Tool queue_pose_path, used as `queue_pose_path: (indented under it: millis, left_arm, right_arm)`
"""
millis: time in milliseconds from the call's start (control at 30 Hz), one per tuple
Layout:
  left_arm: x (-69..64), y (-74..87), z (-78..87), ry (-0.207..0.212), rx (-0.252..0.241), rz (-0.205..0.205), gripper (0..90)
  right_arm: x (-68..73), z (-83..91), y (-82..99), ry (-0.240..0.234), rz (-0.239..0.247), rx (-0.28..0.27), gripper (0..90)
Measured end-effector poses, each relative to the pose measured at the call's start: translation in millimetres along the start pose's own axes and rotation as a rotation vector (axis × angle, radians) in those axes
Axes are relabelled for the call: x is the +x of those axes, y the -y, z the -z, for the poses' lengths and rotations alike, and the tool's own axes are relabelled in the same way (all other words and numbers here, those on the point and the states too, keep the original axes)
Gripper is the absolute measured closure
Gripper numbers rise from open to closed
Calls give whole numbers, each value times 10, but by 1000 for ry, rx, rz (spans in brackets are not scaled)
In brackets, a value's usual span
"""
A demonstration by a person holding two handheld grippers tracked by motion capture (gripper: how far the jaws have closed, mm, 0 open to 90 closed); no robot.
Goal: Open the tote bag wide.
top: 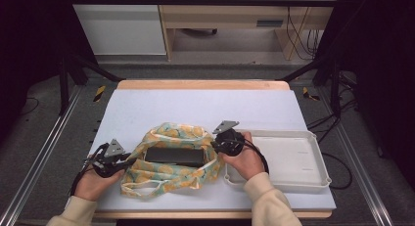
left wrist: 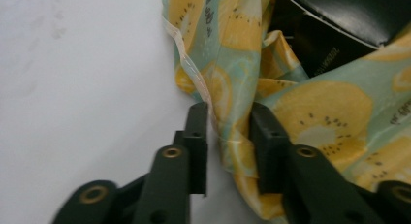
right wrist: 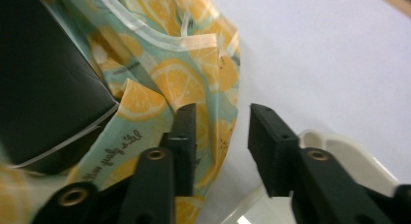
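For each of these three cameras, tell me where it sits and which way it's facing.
High view: above the person's side, looking forward and down at the table; both hands, sleeves and grippers show.
Left gripper view: rides the left gripper, looking along its jaws at the fruit-print bag.
Right gripper view: rides the right gripper, looking along its jaws at the bag's edge and white tray.
Shared: both gripper views see the bag and black box.
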State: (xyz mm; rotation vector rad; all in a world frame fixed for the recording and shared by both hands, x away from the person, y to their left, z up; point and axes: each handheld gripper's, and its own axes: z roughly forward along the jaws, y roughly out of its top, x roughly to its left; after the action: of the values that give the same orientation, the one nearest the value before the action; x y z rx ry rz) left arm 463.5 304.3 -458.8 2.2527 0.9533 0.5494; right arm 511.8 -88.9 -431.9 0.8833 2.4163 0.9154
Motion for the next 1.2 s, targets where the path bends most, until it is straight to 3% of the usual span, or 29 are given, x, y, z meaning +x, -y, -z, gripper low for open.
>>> queue_pose_path:
  millis: [233, 333, 533, 733, 867, 967, 1067, 1200]
  left_arm:
    - [-6, -35, 134, 13, -68, 10, 550]
    - [-12, -78, 215, 15, -99, 7, 510]
    - [-28, -200, 325, 17, -169, 13, 486]
    - [-68, -396, 314, 21, -221, -26, 664]
    - [-81, -525, 211, 54, -223, -54, 763]
    - [-47, -564, 66, 51, -195, -48, 793]
    - [6, -502, -51, 62, -202, 16, 816]
    - [-7, -430, -101, 59, -168, 15, 833]
  right_arm:
    - [91, 322, 8, -18, -23, -91, 432]
    - [161, 412, 22, -37, -23, -124, 445]
    - [366, 494, 35, -79, -6, -167, 588]
    - [631, 508, 54, -98, -8, -197, 709]
    - [793, 486, 122, -94, -24, -212, 780]
    - [853, 462, 166, -85, -35, -215, 811]
    - [889, 411, 218, -87, -51, -210, 832]
    - [942, 286, 264, -76, -51, -174, 849]
